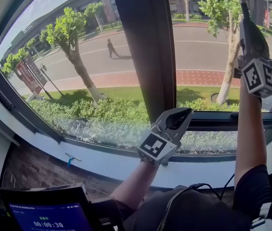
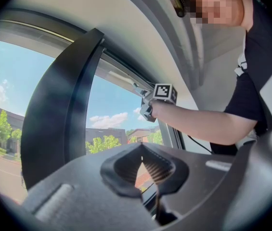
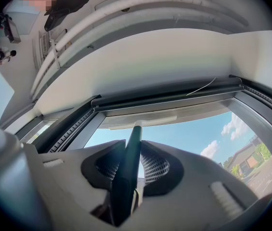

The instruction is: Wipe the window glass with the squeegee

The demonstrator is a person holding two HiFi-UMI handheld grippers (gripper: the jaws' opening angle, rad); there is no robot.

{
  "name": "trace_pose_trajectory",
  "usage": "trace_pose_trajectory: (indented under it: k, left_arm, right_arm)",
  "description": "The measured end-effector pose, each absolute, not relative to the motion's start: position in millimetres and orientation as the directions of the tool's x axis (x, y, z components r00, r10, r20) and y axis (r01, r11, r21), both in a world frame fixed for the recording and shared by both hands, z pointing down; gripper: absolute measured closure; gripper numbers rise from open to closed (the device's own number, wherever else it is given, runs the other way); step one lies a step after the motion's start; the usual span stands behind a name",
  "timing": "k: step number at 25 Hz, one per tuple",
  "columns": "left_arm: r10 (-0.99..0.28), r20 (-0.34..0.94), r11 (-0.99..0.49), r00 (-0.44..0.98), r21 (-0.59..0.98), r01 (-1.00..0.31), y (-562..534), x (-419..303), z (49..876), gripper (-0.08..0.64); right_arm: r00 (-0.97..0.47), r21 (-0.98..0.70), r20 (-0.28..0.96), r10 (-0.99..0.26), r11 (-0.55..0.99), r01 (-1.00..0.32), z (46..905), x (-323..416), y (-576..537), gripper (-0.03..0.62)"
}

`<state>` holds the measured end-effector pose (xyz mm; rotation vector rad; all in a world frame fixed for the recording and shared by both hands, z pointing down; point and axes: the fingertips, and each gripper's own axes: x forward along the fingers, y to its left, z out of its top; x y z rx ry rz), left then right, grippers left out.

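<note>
Right gripper [image 3: 133,146]: we're clamping the jaws tight on the dark handle of the squeegee [image 3: 127,177] and pointing it upward. Its pale blade is sitting at the top of the window glass [image 3: 184,131], just under the upper frame. Left gripper [image 2: 141,147]: we're holding it with jaws closed together on nothing, low beside the dark mullion [image 1: 145,47], just above the white sill [image 1: 102,160].
</note>
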<state>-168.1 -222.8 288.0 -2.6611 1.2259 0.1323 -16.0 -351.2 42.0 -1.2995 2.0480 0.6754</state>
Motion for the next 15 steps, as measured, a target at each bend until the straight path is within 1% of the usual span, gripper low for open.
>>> trace_pose_trajectory:
  k: [15]
  left_arm:
    - [-0.762, -0.152, -0.613, 0.629, -0.142, -0.777, -223.7, -175.2, 295.5, 0.557]
  right_arm:
    - [-0.356, 0.104, -0.707, -0.611, 0.408, -0.907, 66.1, -15.7, -345.3, 0.492]
